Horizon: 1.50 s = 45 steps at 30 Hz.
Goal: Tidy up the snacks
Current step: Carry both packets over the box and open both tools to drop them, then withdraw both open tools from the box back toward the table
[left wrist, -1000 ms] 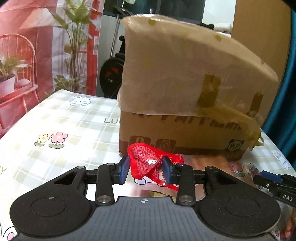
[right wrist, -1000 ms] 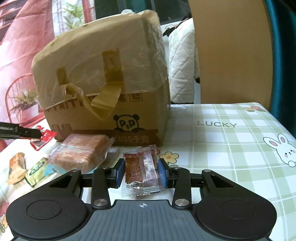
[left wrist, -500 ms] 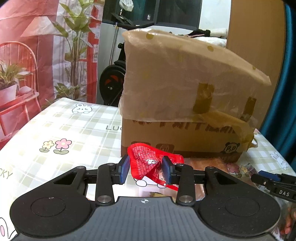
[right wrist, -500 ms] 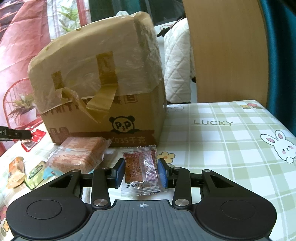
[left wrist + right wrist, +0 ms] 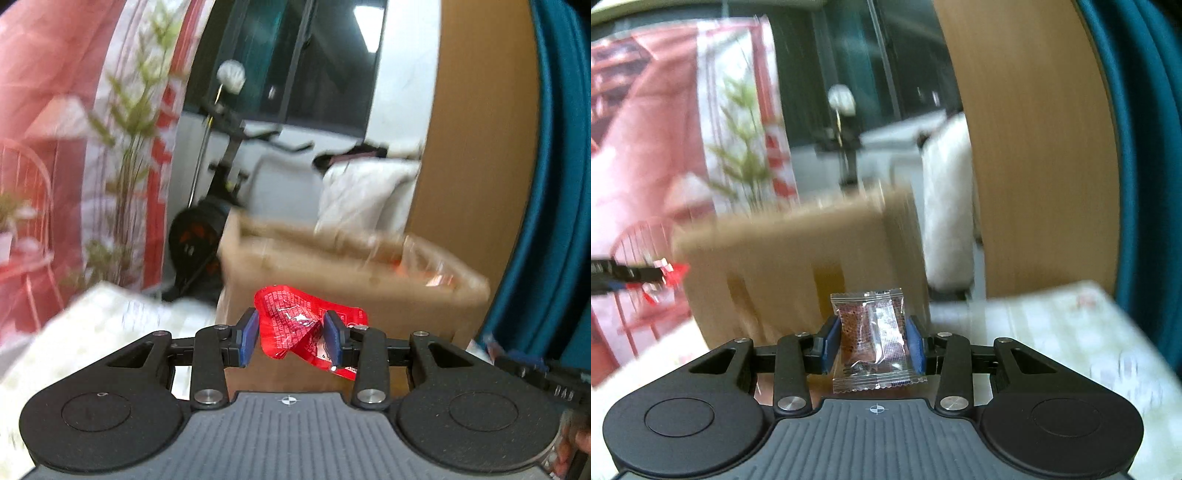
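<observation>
My left gripper (image 5: 291, 336) is shut on a crumpled red snack packet (image 5: 303, 334), held in the air in front of the cardboard box (image 5: 351, 291). From this height the box's open top shows, with orange wrappers (image 5: 421, 266) inside, blurred. My right gripper (image 5: 873, 345) is shut on a clear packet with a brown snack (image 5: 873, 339), also lifted before the same cardboard box (image 5: 783, 273). In the right wrist view the left gripper (image 5: 653, 275) with its red packet shows at the far left. In the left wrist view, the right gripper's finger (image 5: 535, 376) enters at the lower right.
The checked tablecloth (image 5: 1071, 343) lies below both grippers, blurred by motion. A wooden panel (image 5: 1034, 147) and a teal curtain (image 5: 554, 184) stand behind the box on the right. Potted plants (image 5: 129, 147) and a red screen stand at the left.
Both grippers have risen with their packets, from near the table to about the level of the box's top. The box's interior has come into view. Both grips are unchanged.
</observation>
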Available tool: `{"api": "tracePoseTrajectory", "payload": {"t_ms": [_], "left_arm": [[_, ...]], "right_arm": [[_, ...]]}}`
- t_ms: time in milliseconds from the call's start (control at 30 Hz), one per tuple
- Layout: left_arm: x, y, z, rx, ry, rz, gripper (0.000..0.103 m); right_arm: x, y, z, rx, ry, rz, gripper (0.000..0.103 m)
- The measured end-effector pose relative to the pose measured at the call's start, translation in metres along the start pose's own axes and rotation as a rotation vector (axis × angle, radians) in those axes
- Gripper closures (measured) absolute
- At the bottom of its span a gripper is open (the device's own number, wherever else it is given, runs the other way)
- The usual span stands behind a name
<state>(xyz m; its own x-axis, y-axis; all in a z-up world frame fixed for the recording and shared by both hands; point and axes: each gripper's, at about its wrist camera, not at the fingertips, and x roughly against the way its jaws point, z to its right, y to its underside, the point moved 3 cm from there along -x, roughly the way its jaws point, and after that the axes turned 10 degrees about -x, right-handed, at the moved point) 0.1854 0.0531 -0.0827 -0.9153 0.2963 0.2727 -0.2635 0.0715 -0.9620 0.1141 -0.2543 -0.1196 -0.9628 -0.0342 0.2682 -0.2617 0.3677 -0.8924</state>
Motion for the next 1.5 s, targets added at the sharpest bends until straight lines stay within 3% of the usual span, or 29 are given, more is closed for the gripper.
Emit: {"api": "tracePoseTrajectory", "payload": {"t_ms": [100,233,333,567,633,667,700,967,1067,1200,1500], "left_arm": [[-0.006,-0.028,0.006,-0.027,0.010,0.046,0.062],[-0.031,-0.062,0.012,-0.031,0.027,0.060,0.062],[-0.057,-0.077,0.018,-0.058,0.027,0.025,0.062],[-0.107,-0.078,0.017,-0.087,0.018,-0.056,0.057],[-0.112,-0.072,0.011,-0.077,0.024,-0.081,0.042],[-0.111,-0.069,0.007,-0.072,0.022,-0.085,0.033],[-0.110,-0.066,0.004,-0.067,0.022,-0.086,0.032],[-0.069,-0.047,-0.003,-0.107,0.041,-0.090,0.031],[-0.050,-0.045,0.000,-0.115,0.046,-0.100,0.028],[-0.027,-0.035,-0.006,-0.066,0.063,-0.153,0.028],[0.006,0.007,-0.019,-0.060,0.043,-0.212,0.029]], "right_arm": [[-0.003,-0.038,-0.015,0.021,-0.042,0.058,0.068],[-0.031,-0.079,-0.035,0.054,-0.076,0.053,0.068],[-0.061,-0.099,-0.048,0.059,-0.087,0.020,0.068],[-0.116,-0.095,-0.078,0.076,-0.074,-0.087,0.064],[-0.128,-0.086,-0.082,0.068,-0.052,-0.118,0.055],[-0.130,-0.083,-0.083,0.068,-0.042,-0.123,0.049],[-0.130,-0.079,-0.085,0.067,-0.045,-0.125,0.047],[-0.095,-0.071,-0.082,0.037,-0.096,-0.101,0.038],[-0.075,-0.070,-0.077,-0.032,-0.123,-0.079,0.036],[-0.054,-0.060,-0.080,-0.017,-0.128,-0.063,0.036],[-0.029,-0.022,-0.071,-0.087,-0.108,-0.092,0.036]]}}
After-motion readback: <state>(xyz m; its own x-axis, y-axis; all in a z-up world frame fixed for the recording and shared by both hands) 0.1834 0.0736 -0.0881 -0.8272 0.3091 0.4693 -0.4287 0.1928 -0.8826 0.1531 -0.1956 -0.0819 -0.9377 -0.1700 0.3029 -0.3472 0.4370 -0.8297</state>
